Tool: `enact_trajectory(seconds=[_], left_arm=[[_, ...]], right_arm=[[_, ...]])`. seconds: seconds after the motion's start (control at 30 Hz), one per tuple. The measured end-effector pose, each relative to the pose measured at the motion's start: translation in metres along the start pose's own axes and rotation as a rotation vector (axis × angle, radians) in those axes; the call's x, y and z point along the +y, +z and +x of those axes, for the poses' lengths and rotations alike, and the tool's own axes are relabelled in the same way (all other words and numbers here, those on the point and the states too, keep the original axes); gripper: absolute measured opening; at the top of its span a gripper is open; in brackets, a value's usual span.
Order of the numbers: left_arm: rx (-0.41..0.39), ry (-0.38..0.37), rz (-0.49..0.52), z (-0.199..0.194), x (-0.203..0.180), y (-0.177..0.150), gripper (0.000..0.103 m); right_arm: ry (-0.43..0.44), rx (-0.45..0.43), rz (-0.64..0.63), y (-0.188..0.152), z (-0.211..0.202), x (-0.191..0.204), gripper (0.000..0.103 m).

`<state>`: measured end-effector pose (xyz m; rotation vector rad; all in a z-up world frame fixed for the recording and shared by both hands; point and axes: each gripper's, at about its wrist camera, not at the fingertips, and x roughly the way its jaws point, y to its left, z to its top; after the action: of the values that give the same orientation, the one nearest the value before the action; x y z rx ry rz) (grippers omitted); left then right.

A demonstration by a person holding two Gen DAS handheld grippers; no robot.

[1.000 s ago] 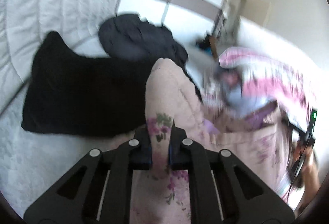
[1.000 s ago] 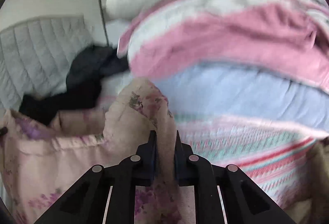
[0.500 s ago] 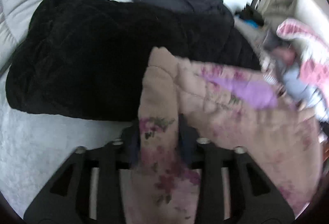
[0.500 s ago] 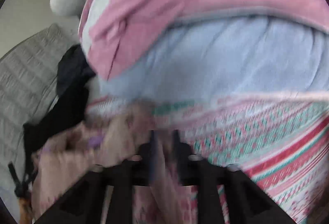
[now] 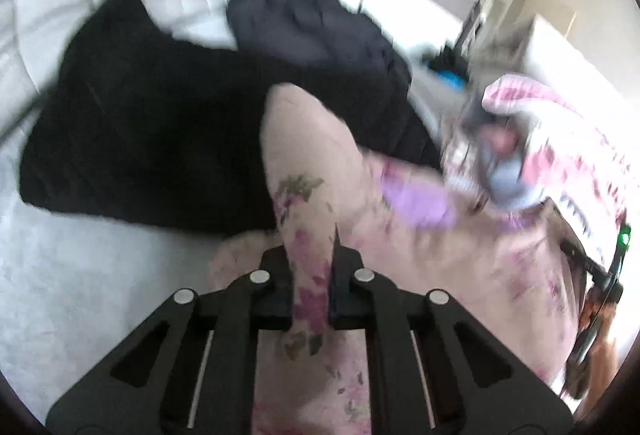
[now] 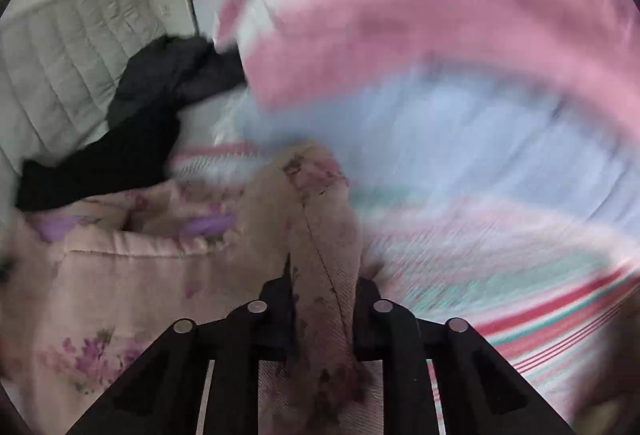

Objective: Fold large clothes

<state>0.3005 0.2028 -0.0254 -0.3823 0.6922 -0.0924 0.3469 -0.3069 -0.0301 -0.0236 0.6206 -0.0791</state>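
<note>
Since the earlier frames, both grippers had sunk toward the bed and their jaws had just been closing again, quilted fabric between them. Left gripper (image 5: 311, 255) was clamped on a rounded, padded fold of the pink floral garment (image 5: 460, 275), which rose toward 12 o'clock from the pads. Right gripper (image 6: 322, 283) pinched another thick fold of the same soft garment, a stitched seam running along it. A black plush garment (image 5: 152, 139) lay at 10 o'clock of the left gripper, a dark puffy jacket (image 5: 316, 31) beyond it. The grey quilted bedcover (image 5: 72, 275) lay beneath. A blurred, striped pink-and-blue textile pile (image 6: 460, 115) stood at 1 o'clock of the right gripper.
</note>
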Motion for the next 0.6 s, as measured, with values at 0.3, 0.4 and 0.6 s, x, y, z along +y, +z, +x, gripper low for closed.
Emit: enact_trajectory(seconds=[0.3, 0.4, 0.6], left_arm=[[-0.033, 0.085, 0.000, 0.053, 0.021, 0.019, 0.014], [0.083, 0.130, -0.008, 0.095, 0.033, 0.001, 0.017], [0.149, 0.160, 0.011, 0.087, 0.031, 0.011, 0.038]], right_arm=[[-0.048, 0.018, 0.058, 0.029, 0.063, -0.003, 0.017], [-0.065, 0.209, 0.048, -0.003, 0.123, 0.002, 0.018], [-0.044, 0.281, 0.071, -0.003, 0.119, -0.001, 0.032]])
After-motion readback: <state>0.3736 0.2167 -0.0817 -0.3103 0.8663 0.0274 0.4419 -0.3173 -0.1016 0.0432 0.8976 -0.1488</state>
